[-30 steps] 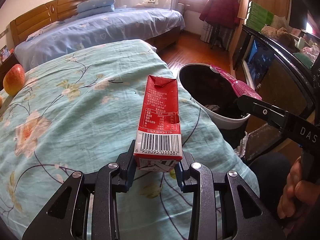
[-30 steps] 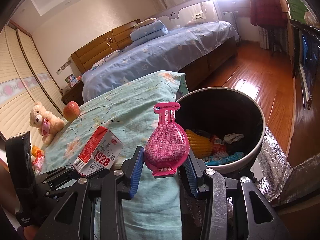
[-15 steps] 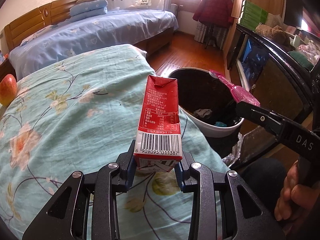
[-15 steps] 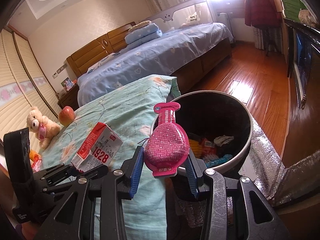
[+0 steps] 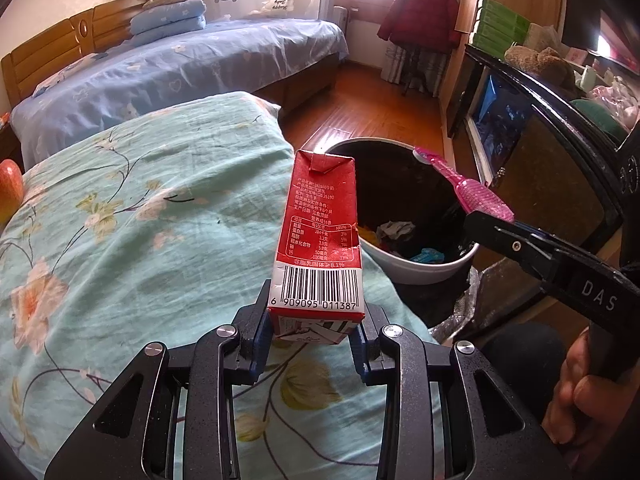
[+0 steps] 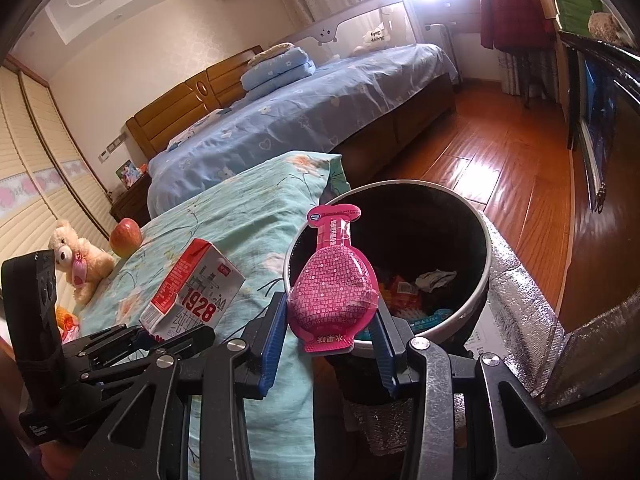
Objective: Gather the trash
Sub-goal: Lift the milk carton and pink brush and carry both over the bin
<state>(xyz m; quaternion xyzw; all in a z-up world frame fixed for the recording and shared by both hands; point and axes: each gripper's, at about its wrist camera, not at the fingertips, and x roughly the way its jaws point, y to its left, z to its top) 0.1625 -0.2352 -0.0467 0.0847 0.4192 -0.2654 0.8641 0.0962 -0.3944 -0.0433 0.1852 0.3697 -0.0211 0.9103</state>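
The red milk carton (image 5: 318, 240) stands upright between the pads of the left gripper (image 5: 314, 332), pinched at its barcode end, its folded top pointing away from the claw. Against the frames of a second ago it sits the same way in the jaws, but the scene behind it has slid: the trash bin (image 5: 424, 270), which lay further off to the carton's right, is now just ahead and right of the claw's tip, and more of its inside shows. The carton is not over the rim yet; its base hangs above the floral bedspread (image 5: 120, 220), close to the bed's edge.

The pink sachet (image 6: 334, 280) is gripped by its bulging lower half in the right gripper (image 6: 332, 336), neck upward. It hangs directly in front of the bin's near wall, the bin mouth (image 6: 486, 276) opening just beyond and to the right of this claw. This claw's place against the bin has hardly changed.

So both pieces of trash are lifted and held, and the left hand is closing on the bin. I judge that the drop comes next, after a little more travel over the rim.

Left of the claws, an apple (image 6: 125, 236) and a teddy bear (image 6: 78, 258) lie on the bed.
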